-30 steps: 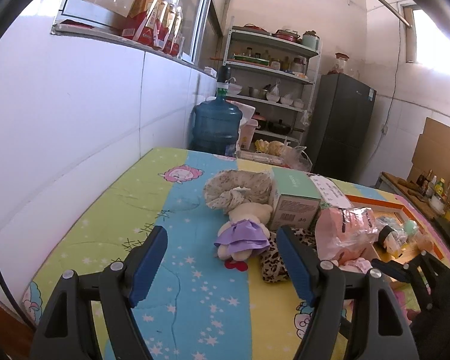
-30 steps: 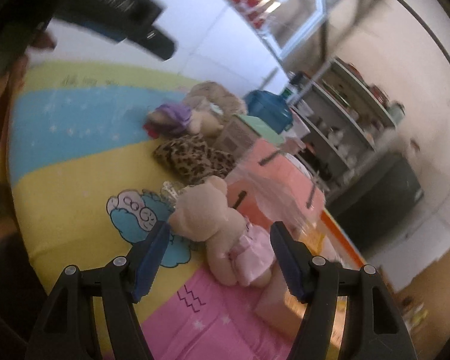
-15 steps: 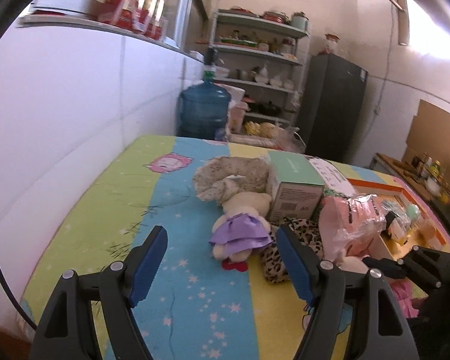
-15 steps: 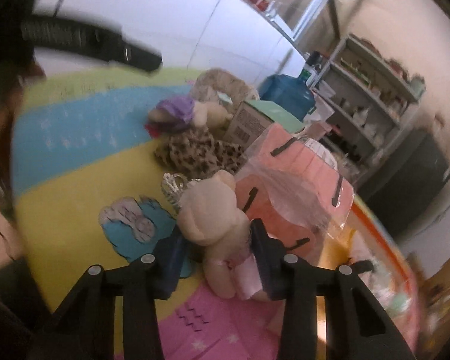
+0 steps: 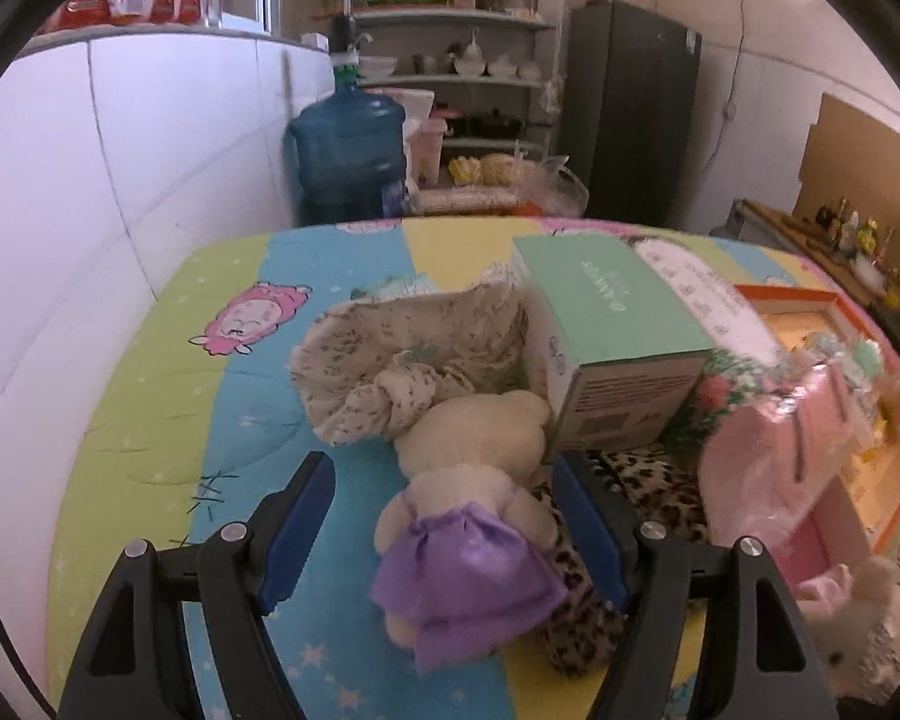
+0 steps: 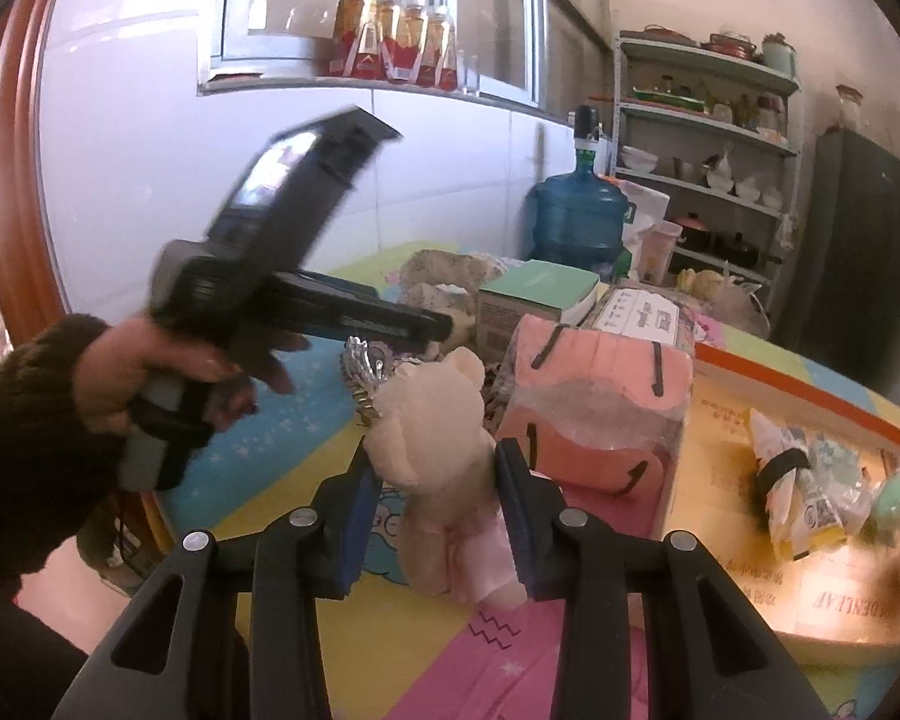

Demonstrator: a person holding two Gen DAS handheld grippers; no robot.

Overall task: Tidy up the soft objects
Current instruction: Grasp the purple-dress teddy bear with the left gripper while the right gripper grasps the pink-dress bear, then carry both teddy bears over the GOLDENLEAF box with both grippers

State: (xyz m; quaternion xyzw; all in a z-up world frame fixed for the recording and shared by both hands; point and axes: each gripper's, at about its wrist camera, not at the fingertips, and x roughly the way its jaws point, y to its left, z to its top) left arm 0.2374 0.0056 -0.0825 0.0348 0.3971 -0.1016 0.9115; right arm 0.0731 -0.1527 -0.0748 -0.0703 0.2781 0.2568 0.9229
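Right hand-held gripper (image 6: pixel 438 516) is closing on the pink-dressed bear (image 6: pixel 435 450); a shallow pinch risks slippage. Left hand-held gripper (image 5: pixel 444 534), jaws apart, straddles the purple-dressed bear (image 5: pixel 474 528); snagging the leopard cloth (image 5: pixel 576 618) is possible.

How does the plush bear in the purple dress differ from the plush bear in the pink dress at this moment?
The purple-dress bear lies on the mat between the open pads of the left tool, which do not touch it. The pink-dress bear is upright, squeezed by the right tool, whose jaws are closing on it. The purple-dress bear rests against a leopard-print item; the pink-dress bear stands before a pink bag. Both are cream plush bears wearing dresses.
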